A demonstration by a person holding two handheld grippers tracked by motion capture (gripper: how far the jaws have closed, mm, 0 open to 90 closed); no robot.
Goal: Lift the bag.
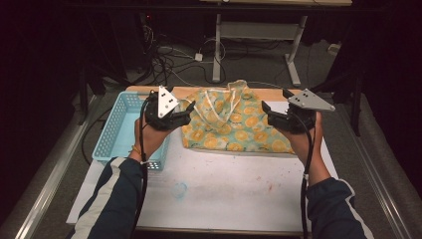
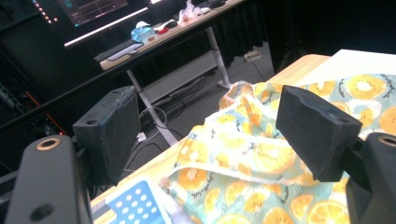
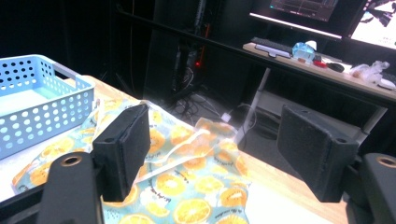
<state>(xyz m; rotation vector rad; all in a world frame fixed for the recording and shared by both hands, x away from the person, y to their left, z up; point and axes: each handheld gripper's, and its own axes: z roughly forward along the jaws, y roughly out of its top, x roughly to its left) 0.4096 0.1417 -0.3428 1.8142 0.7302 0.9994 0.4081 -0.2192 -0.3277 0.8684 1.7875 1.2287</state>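
A pale green cloth bag printed with orange slices [image 1: 232,122] lies flat at the back middle of the table, its white drawstrings on top. My left gripper [image 1: 185,112] hovers at the bag's left edge, jaws open, nothing between them. My right gripper [image 1: 264,112] hovers at the bag's right edge, also open and empty. In the left gripper view the bag [image 2: 261,158] spreads below and beyond the open left gripper [image 2: 215,135]. In the right gripper view the bag [image 3: 187,172] lies under the open right gripper [image 3: 215,149].
A light blue perforated basket [image 1: 119,127] stands at the table's left side, just left of my left hand. White paper [image 1: 219,184] with stains covers the near half of the table. Beyond the table's far edge are cables and a desk frame [image 1: 259,35] on the floor.
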